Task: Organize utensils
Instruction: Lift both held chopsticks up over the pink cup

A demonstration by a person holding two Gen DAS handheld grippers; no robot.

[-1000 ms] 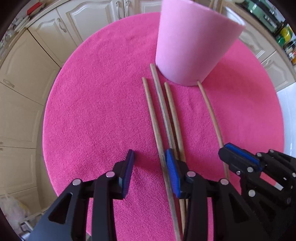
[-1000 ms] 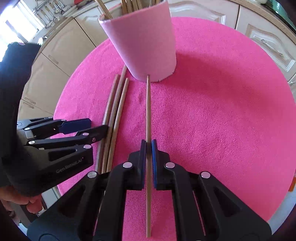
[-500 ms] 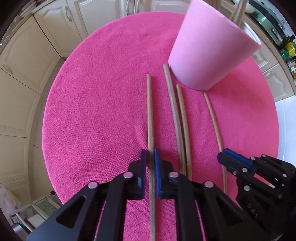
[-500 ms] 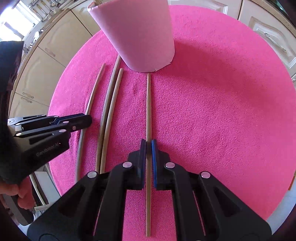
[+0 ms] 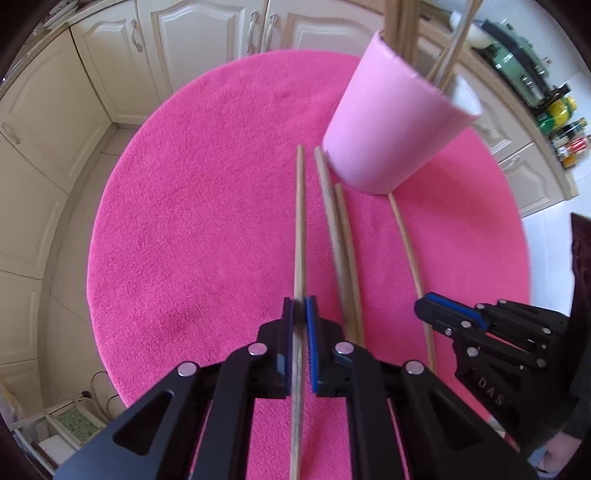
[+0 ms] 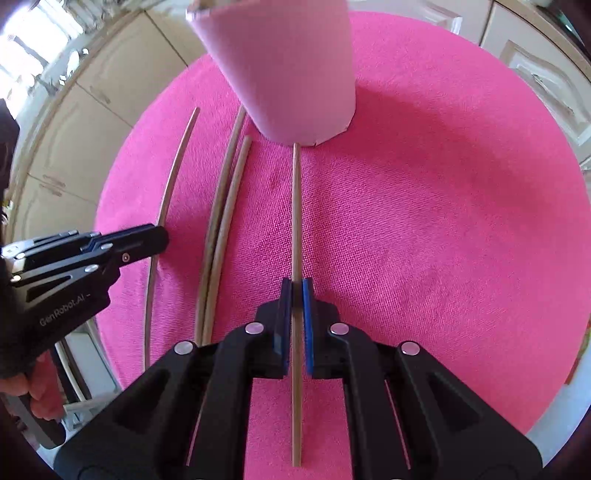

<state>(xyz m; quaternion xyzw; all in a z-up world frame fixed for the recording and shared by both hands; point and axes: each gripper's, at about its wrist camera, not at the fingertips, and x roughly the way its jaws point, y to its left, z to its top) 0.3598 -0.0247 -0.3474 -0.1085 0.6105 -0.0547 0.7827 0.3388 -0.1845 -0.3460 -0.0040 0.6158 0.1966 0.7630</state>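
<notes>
Now left gripper (image 5: pixel 300 314) jaws clenched on 1 wooden stick (image 5: pixel 300 221); right gripper (image 6: pixel 295 295) jaws clenched on another stick (image 6: pixel 295 206), tip touching pink cup (image 6: pixel 288 70).

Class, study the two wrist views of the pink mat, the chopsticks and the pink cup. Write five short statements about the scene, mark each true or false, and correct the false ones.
1. The left tongs are shut on a chopstick. True.
2. The right tongs are open and empty. False: they are shut on a chopstick.
3. The cup lies on its side. False: it stands upright on the mat.
4. Two chopsticks lie side by side on the mat, gripped by neither tongs. True.
5. The cup is empty. False: sticks rise out of it.
</notes>
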